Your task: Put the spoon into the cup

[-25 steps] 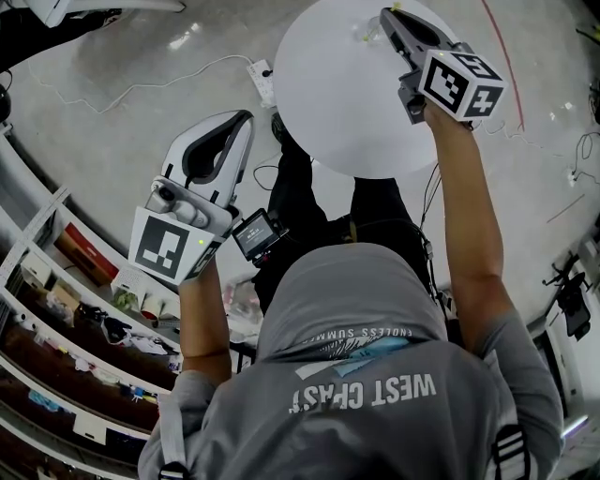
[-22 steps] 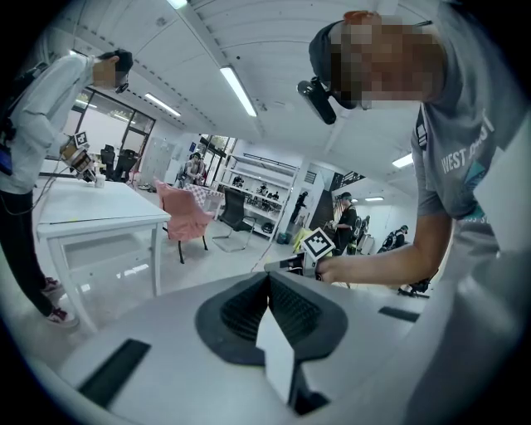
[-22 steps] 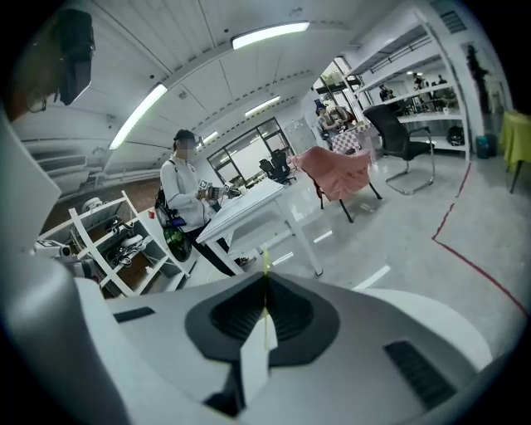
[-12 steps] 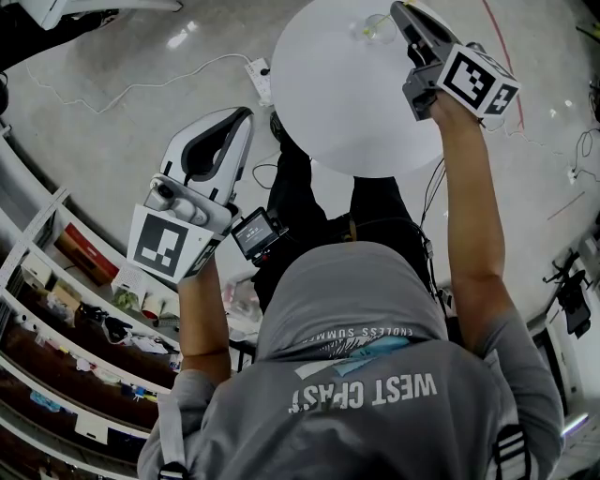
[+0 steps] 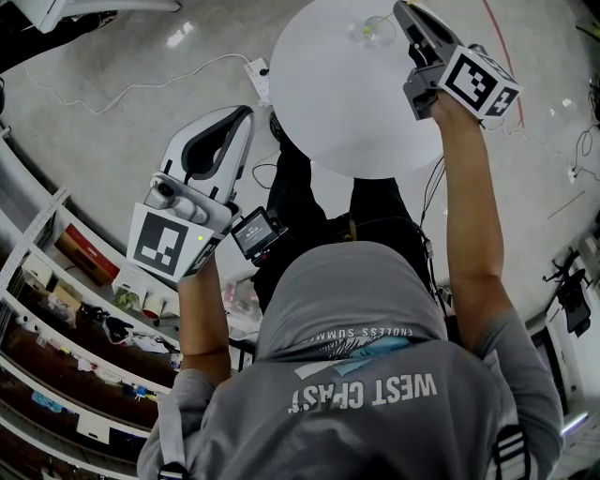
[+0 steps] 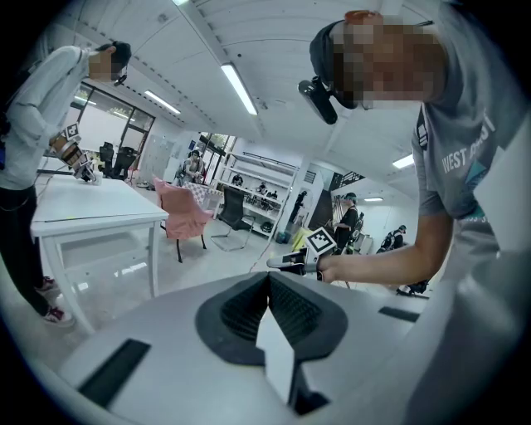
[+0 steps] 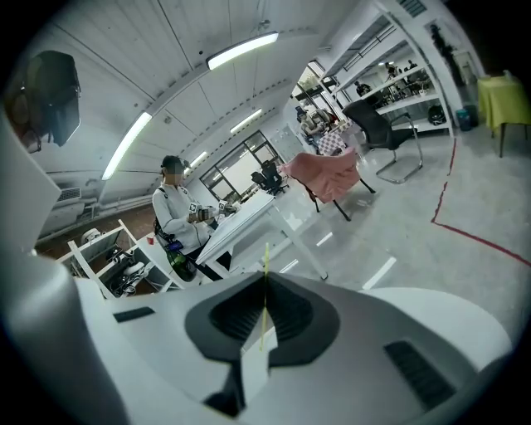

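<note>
Spoon point(image 7: 265, 253), thin and yellow, is pinched in the clenched right gripper point(image 7: 264, 292), which has swung right over the last second. Just beyond its tip the cup point(image 5: 369, 32) now shows on the table point(image 5: 328, 103), so the drop looks close. The left gripper point(image 6: 267, 278), clenched on nothing, hangs well back.

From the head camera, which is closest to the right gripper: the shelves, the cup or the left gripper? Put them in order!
1. Cup: on the round table, right beside the right gripper.
2. Left gripper: off the table's left edge, over the floor.
3. Shelves: farthest, down at the lower left.
</note>
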`<state>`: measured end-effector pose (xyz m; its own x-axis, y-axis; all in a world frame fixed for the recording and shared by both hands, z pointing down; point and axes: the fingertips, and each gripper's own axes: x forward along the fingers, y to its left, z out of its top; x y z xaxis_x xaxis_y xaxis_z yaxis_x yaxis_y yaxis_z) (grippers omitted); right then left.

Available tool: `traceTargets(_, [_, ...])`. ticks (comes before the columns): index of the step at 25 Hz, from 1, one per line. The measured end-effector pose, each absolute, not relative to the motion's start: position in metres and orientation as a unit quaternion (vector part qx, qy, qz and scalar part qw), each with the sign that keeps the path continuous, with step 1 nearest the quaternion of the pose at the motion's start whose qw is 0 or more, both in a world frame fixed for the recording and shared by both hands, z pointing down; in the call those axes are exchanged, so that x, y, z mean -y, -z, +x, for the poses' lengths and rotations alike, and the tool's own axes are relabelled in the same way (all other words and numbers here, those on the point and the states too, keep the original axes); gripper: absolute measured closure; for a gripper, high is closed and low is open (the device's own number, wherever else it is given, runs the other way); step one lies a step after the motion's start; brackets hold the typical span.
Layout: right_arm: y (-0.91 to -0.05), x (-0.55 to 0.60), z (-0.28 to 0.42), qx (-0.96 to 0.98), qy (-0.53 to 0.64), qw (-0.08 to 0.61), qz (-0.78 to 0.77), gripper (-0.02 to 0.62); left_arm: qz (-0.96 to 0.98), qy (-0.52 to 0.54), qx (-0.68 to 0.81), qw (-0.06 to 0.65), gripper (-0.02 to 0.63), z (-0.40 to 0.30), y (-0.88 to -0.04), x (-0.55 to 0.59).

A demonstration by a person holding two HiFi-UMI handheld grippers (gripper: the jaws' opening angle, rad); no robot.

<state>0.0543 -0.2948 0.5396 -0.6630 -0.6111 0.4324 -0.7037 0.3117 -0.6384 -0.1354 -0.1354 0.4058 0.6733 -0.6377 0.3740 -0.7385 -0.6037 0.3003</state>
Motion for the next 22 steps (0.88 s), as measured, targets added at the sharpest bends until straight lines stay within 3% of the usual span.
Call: traceTargets(22, [-0.563,0.281,0.051,0.806,-0.433,0.099,0.391,0.581,0.894,-0.114,0.381,0.208,0.600,-0.132,-0.399,0.144])
